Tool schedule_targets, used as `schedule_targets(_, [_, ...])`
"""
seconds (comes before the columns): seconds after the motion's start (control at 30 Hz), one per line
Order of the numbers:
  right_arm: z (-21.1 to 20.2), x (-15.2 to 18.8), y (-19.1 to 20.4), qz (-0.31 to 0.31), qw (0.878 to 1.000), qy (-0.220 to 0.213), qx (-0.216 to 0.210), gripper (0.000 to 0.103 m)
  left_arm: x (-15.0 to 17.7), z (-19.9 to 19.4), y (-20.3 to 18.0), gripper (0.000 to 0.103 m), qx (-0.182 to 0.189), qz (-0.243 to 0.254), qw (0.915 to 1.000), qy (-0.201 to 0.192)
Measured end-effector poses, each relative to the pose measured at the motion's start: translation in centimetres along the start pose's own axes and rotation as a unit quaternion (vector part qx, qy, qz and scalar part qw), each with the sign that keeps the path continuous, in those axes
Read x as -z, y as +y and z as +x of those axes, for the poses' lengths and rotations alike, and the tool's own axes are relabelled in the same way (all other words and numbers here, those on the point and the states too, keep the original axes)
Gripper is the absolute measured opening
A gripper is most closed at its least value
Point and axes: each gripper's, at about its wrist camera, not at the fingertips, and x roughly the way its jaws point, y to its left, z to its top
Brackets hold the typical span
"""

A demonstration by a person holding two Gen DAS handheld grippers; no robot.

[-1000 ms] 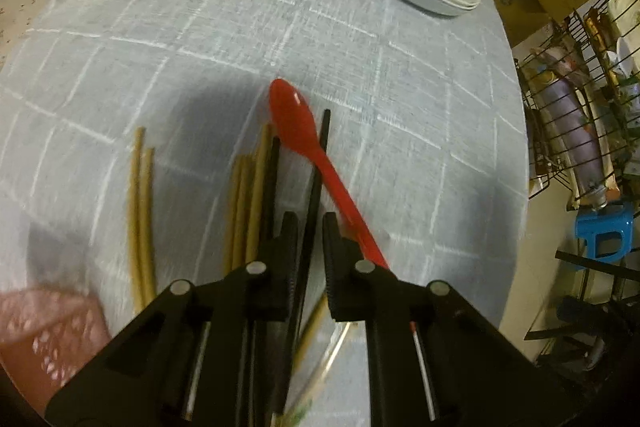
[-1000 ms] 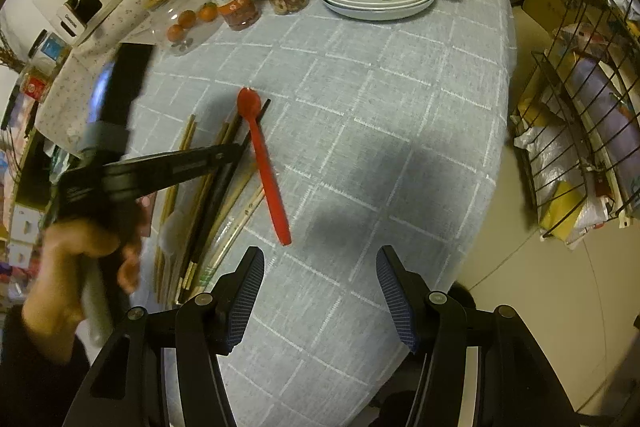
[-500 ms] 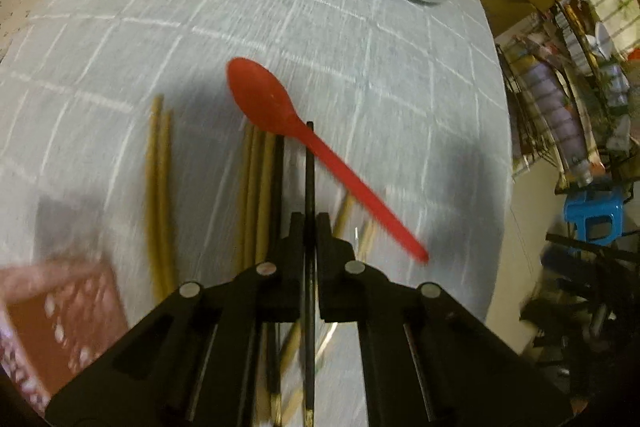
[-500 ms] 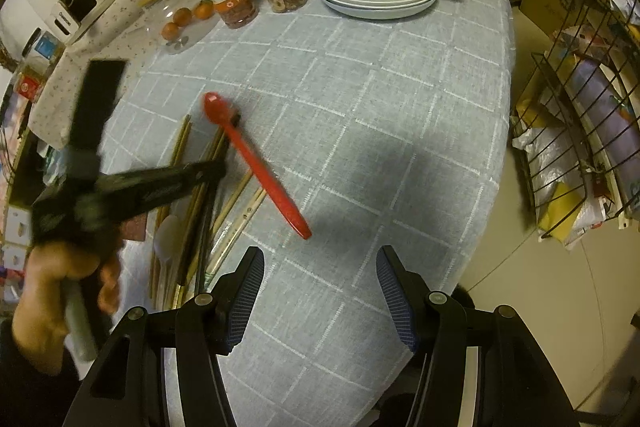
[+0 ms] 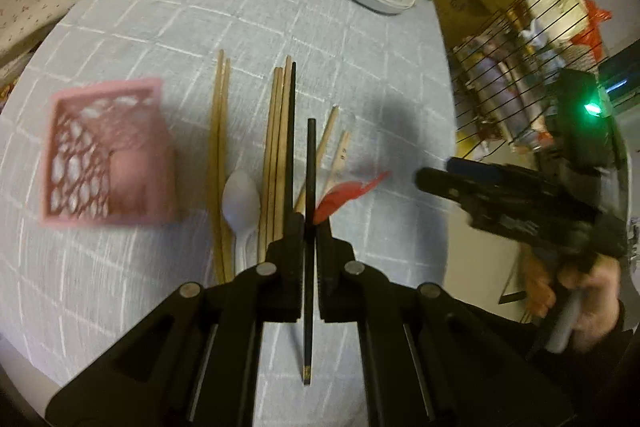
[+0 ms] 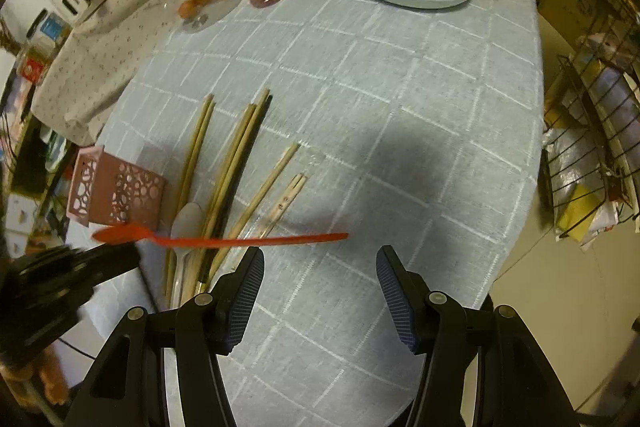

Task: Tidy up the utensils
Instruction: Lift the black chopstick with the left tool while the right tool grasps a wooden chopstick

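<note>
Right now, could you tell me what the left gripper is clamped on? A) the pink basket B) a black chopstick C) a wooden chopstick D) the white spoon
B: the left gripper is shut on a black chopstick, which runs straight between its fingers in the left wrist view.

The pink basket [image 5: 106, 155] is smeared with blur, so what is inside it cannot be told. The left tool [image 5: 309, 227] hides most of the red spoon [image 5: 344, 193]. The white spoon [image 6: 185, 227] handle hides under the wooden chopsticks [image 6: 236, 163]
</note>
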Motion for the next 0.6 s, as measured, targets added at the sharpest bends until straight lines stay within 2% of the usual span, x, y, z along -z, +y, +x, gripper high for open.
schedule_targets(0.23, [1.0,-0.4,-0.4,0.025,1.000,0.010,-0.009,0.059,2.2,-2.3,-0.3,0.006,0.002,-0.006,0.9998,-0.020])
schedule_targets(0.4, [2.2,-1.3,0.5,0.050,0.998,0.015,-0.043,0.039,3.5,-4.2,-0.1,0.006,-0.008,0.000,0.9991,-0.041])
schedule_targets(0.5, [3.7,-2.2,2.0,0.048,0.997,0.025,-0.060,0.031,4.0,-5.3,0.5,0.006,-0.021,-0.001,0.9978,-0.063])
schedule_targets(0.6, [5.1,-3.3,3.4,0.047,0.997,0.028,-0.058,0.028,4.3,-6.6,1.1,0.006,-0.026,-0.002,0.9963,-0.082])
